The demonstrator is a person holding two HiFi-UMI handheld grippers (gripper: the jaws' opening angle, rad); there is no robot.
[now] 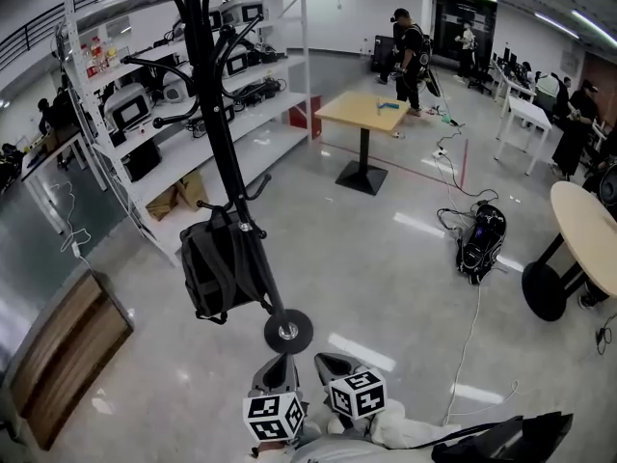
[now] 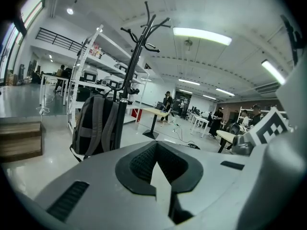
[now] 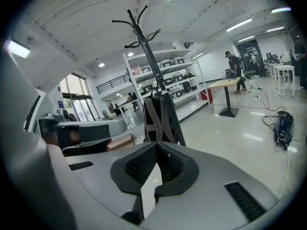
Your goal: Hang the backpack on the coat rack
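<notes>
The backpack [image 1: 220, 268] hangs low on the coat rack [image 1: 214, 123], from one of the lower hooks. It is clear of the floor and sits just above the round base [image 1: 288, 331]. Your left tongs [image 2: 156, 163] and right tongs [image 3: 155, 161] are both closed with nothing between them. You hold them side by side near your body, well apart from the bag. The hanging looks done, so the job now is to check it. Look at the top loop: it seems to sit over the hook, though it is too small here to tell how deep. If it rides near the tip, open one pair of tongs, pinch the loop and push it toward the pole. Approach from the side, clear of the base, so the rack doesn't rock.
</notes>
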